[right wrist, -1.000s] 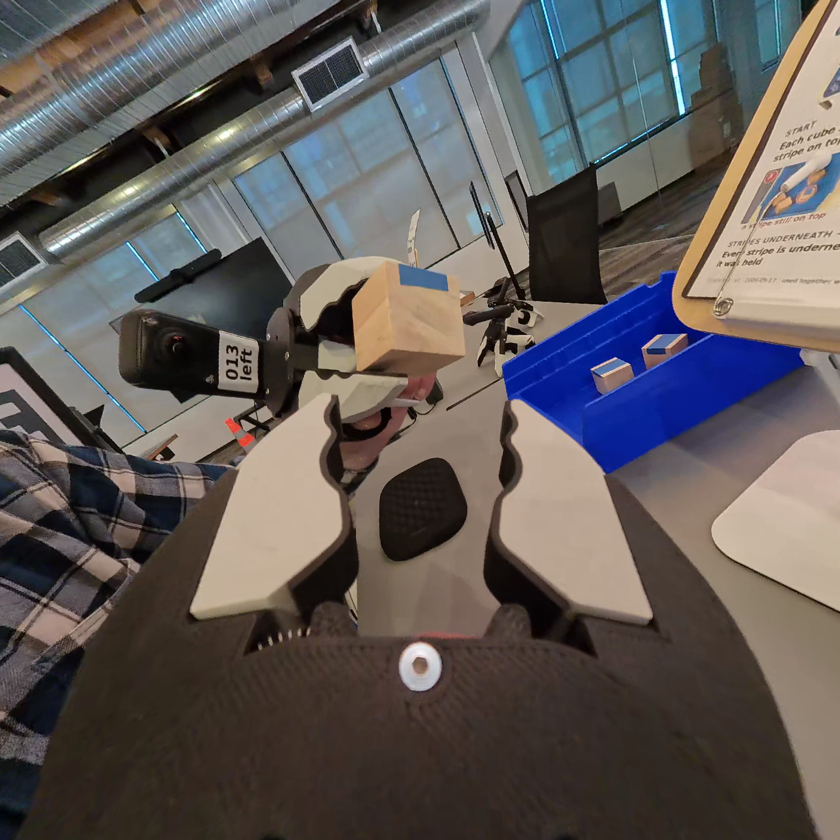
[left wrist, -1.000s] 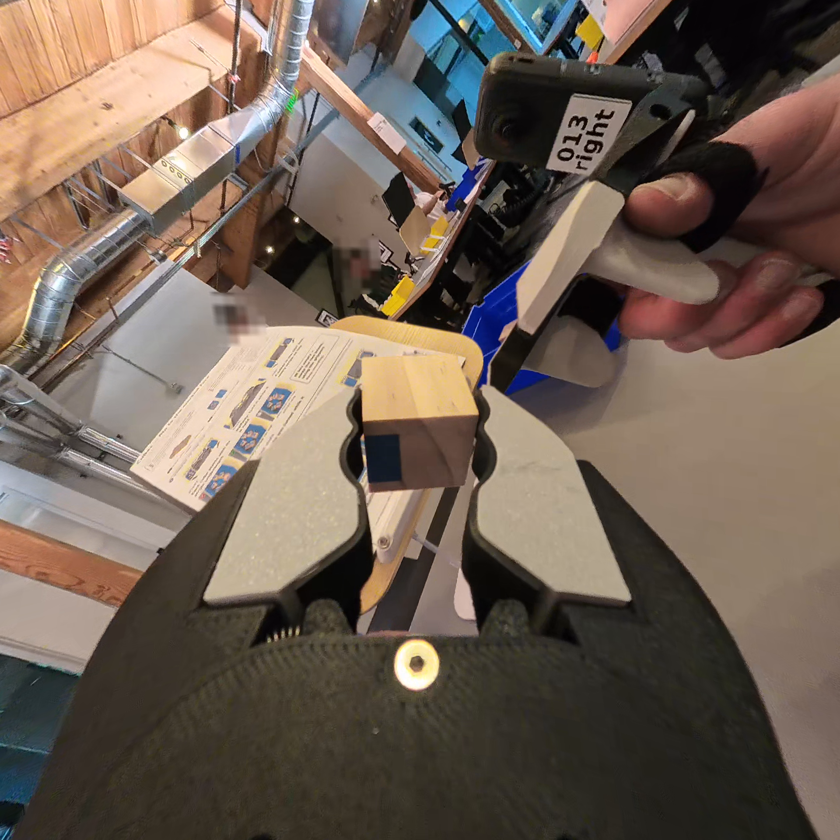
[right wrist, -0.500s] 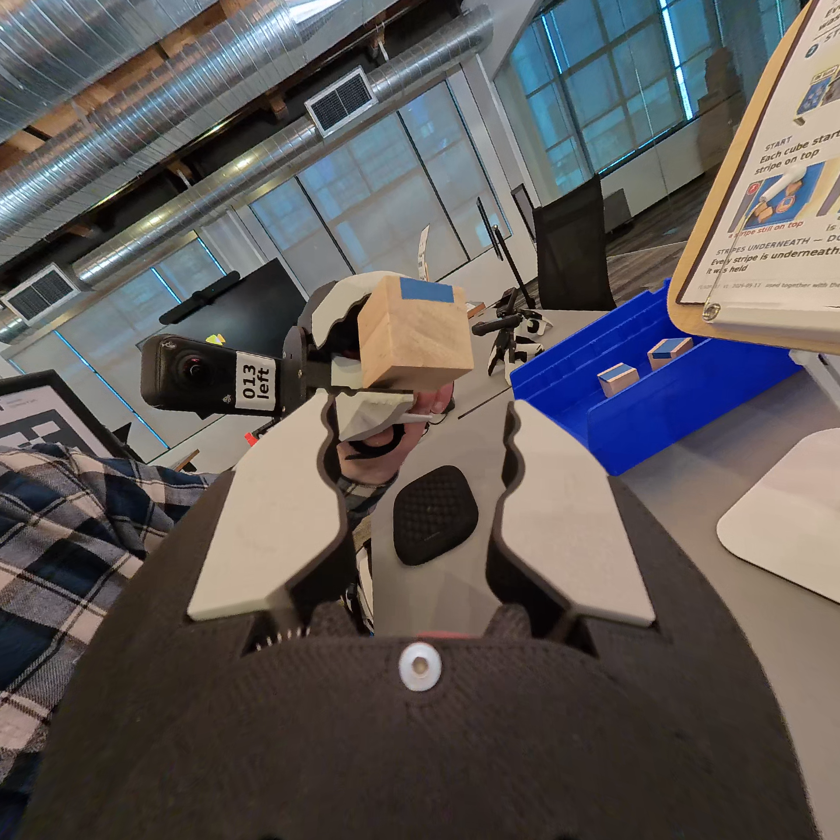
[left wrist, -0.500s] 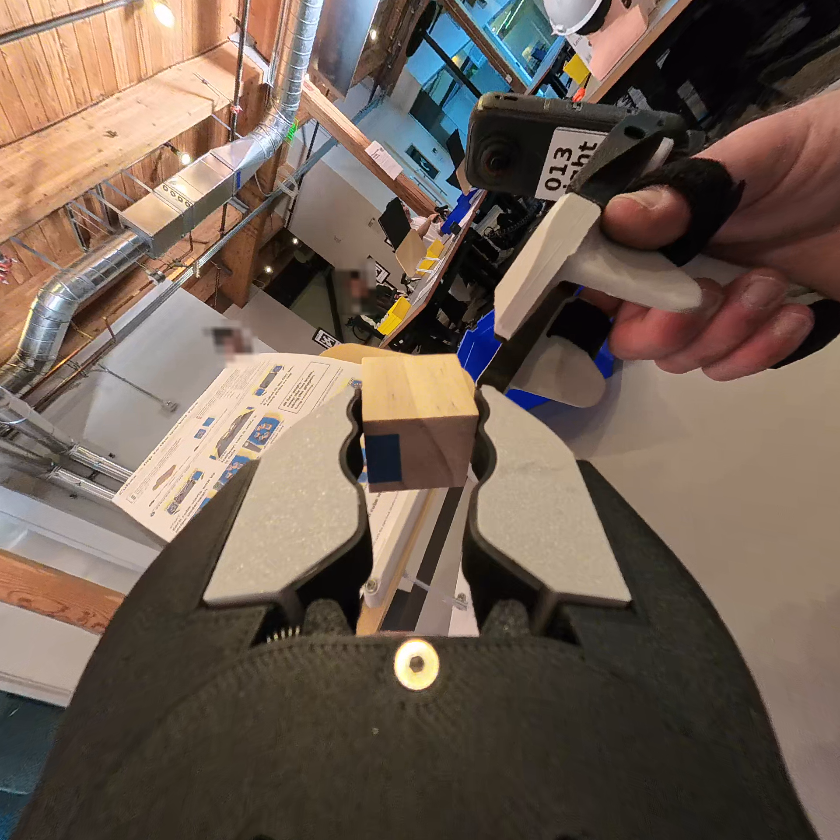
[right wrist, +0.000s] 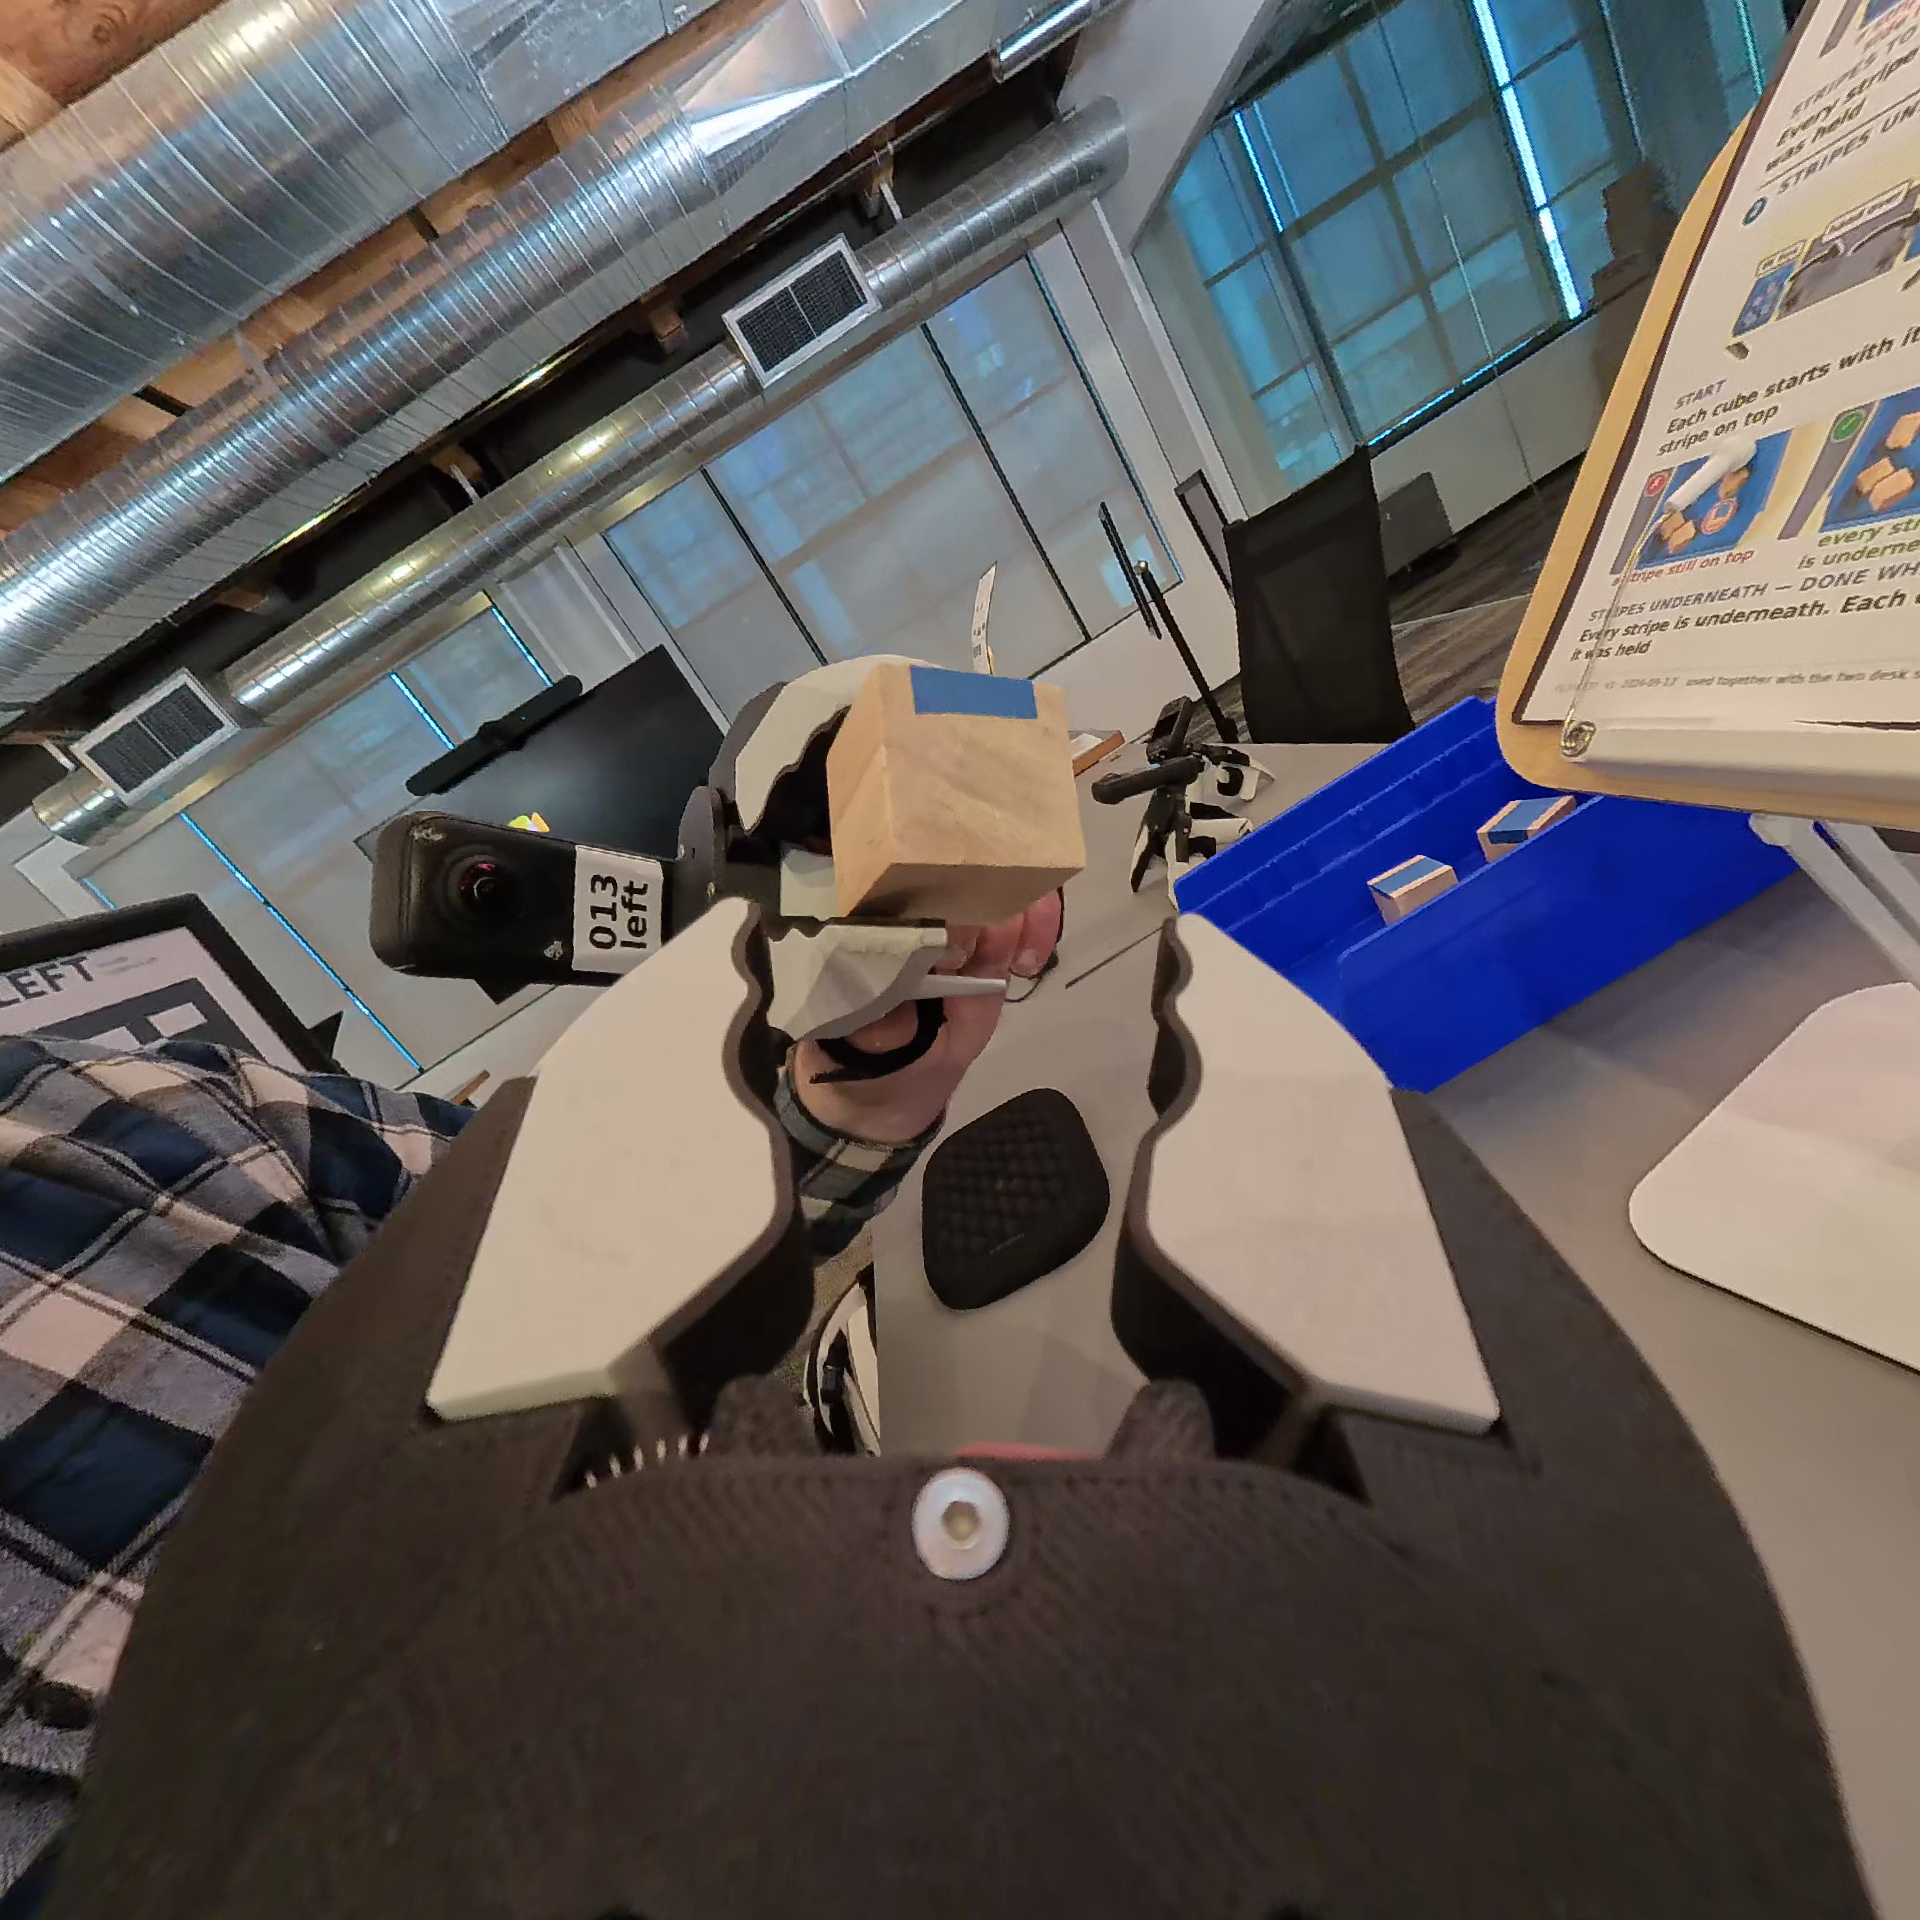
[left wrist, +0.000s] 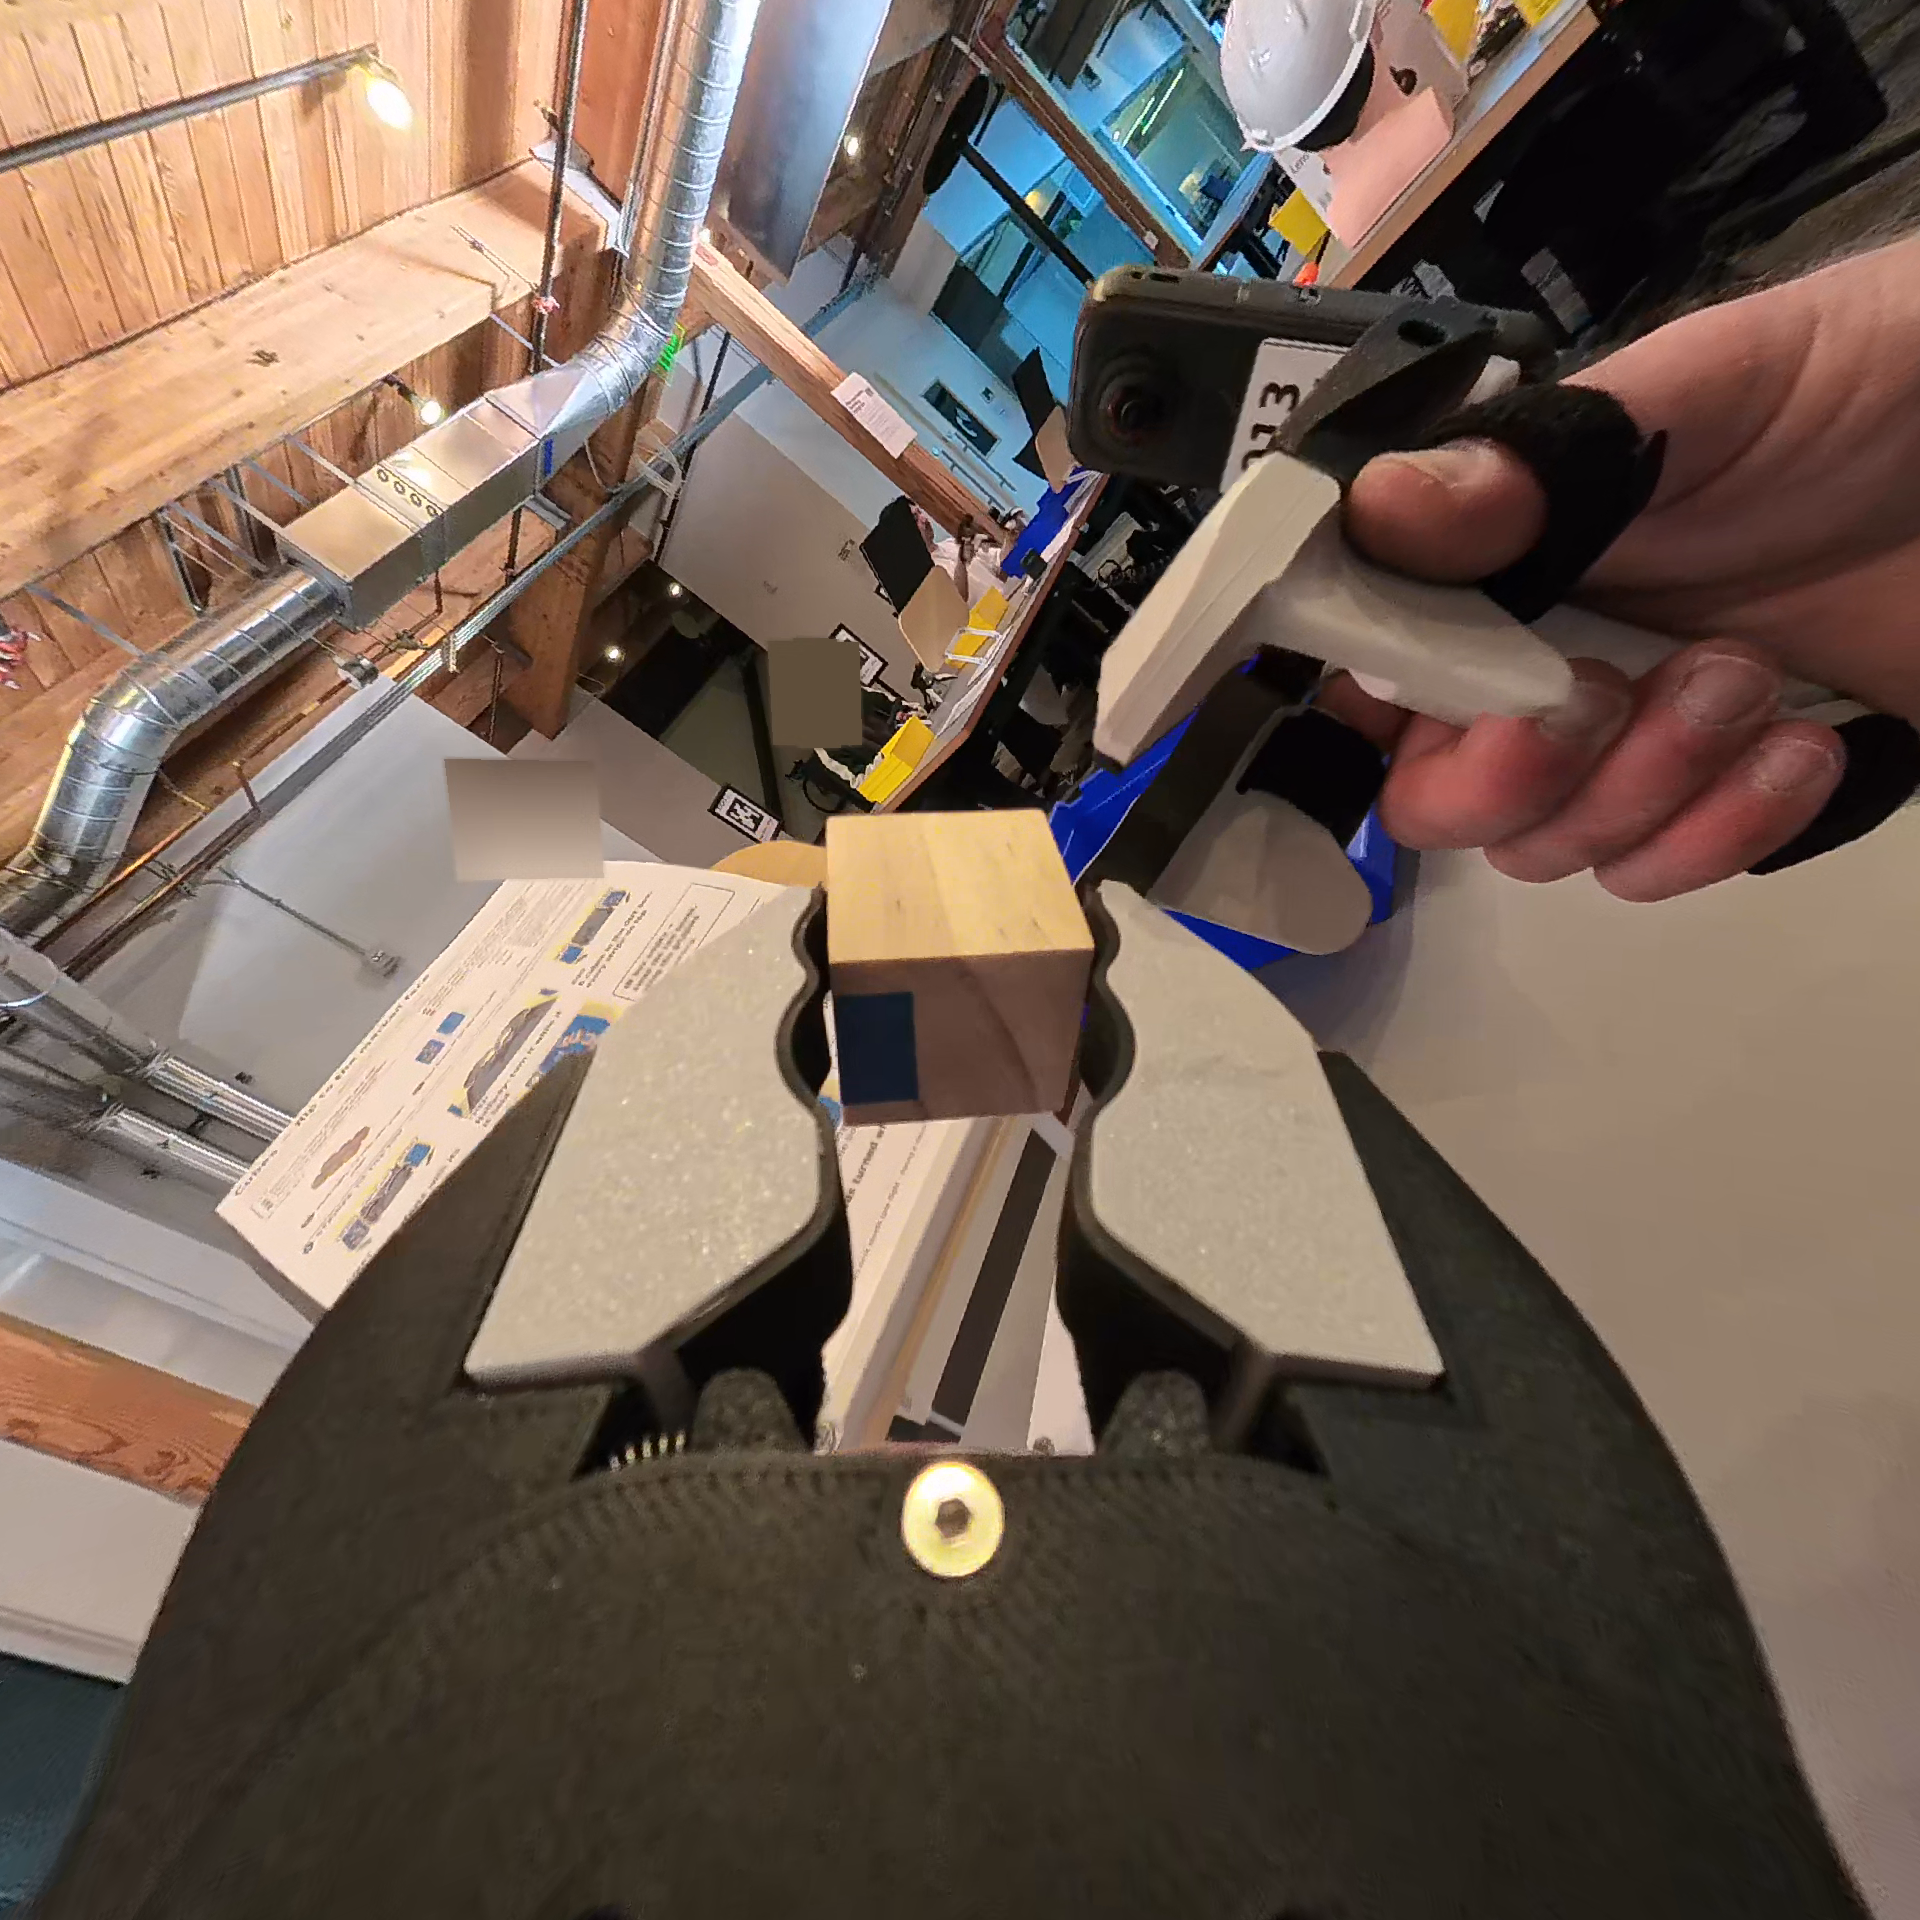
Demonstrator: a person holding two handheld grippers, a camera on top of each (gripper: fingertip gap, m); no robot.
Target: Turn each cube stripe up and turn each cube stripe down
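I am keeping my left gripper clamped on the wooden cube, both pads pressing its sides as a second ago, blue stripe on top in the right wrist view. My right gripper is sitting nearer the cube than before and tilted further, fingers spread wide with nothing between them. The cube is hanging in the air left of the blue bin, which is holding two more striped cubes. The bin is resting on a grey table; right of the bin an instruction board is standing. Behind the bin, large windows and ceiling ducts are showing.
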